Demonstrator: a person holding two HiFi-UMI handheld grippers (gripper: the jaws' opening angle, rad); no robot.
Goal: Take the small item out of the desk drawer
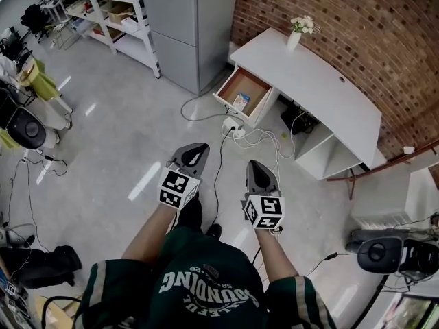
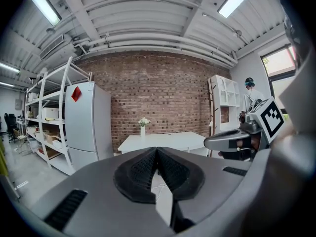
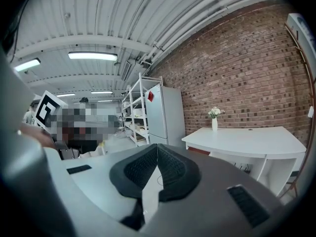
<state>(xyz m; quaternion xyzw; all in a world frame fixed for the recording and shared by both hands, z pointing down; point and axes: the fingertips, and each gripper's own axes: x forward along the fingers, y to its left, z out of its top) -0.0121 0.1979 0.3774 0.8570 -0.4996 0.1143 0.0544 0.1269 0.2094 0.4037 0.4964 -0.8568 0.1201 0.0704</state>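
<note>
Both grey tools, the left gripper and the right gripper, are squeezed closed with nothing inside, well apart from the curved white desk. The small flat blue and white packet lies near the front of the open white drawer with a brown wooden floor. It looks light, thin and maybe bendy, so pinch it softly by one edge.

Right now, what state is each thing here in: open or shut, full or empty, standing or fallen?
Desk drawer: pulled open.
Small item: lying inside the drawer, not yet picked up.
Left gripper: jaws shut, holding nothing.
Right gripper: jaws shut, holding nothing.
Vase: upright on the desk, flowers in it.
</note>
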